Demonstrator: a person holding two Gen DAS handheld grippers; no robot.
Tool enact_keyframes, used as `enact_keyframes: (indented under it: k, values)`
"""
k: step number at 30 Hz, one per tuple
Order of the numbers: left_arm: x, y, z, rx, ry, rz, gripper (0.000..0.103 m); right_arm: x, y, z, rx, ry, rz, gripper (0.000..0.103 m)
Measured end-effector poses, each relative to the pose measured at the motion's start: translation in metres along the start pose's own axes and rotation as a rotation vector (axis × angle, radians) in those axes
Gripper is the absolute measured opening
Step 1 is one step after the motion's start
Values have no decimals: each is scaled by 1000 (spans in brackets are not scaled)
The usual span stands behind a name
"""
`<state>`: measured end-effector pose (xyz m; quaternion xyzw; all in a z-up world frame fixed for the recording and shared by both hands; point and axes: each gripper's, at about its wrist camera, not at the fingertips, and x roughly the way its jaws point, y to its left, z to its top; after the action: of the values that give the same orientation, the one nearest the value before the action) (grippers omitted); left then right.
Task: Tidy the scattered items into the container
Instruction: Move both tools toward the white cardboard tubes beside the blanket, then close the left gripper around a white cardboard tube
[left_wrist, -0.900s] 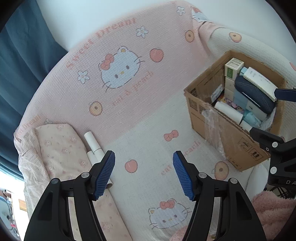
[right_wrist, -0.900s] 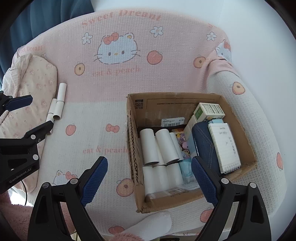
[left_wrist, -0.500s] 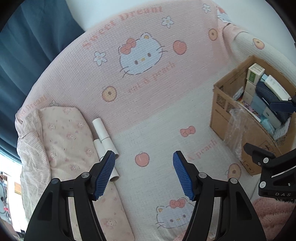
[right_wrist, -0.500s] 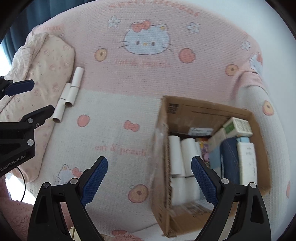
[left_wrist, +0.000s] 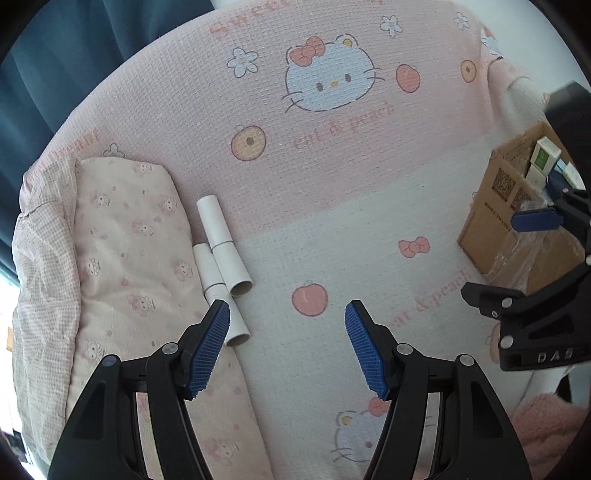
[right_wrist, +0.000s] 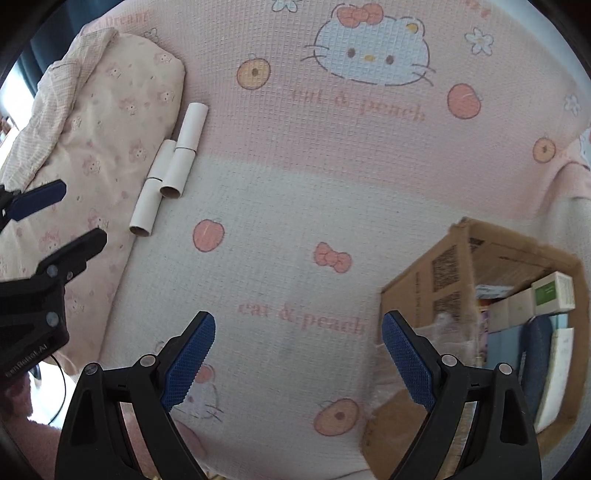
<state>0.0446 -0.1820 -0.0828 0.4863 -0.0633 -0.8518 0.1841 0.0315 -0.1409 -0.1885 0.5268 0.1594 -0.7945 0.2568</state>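
Observation:
Several white cardboard tubes (left_wrist: 221, 254) lie in a cluster on the pink Hello Kitty blanket, beside a folded pillow; they also show in the right wrist view (right_wrist: 168, 170). My left gripper (left_wrist: 288, 347) is open and empty, just in front of the nearest tube. My right gripper (right_wrist: 299, 354) is open and empty over the blanket, left of the cardboard box (right_wrist: 443, 288). The box (left_wrist: 495, 218) holds small boxes and a blue pouch.
A folded pale pink pillow (left_wrist: 122, 251) lies left of the tubes. A dark blue curtain (left_wrist: 55, 55) hangs behind the sofa. Fluffy pink fabric (left_wrist: 546, 424) sits at the front right edge.
Both grippers have swung left, away from the box and toward the tubes. The box has slid to the right edge of both views. Both grippers stay open.

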Motion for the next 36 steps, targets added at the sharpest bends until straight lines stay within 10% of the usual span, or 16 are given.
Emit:
enact_keyframes:
  k: [7, 19, 29, 36]
  values:
    - [23, 39, -33, -31, -5, -83, 69, 15, 26, 13, 36, -6, 116, 91]
    - [86, 117, -82, -552, 0, -244, 69, 58, 62, 65, 52, -97, 360, 91]
    - [131, 108, -64, -503, -22, -229, 69, 184, 35, 97, 409, 17, 570, 91]
    - [182, 106, -65, -551, 79, -195, 65, 233, 44, 117, 386, -9, 625, 91]
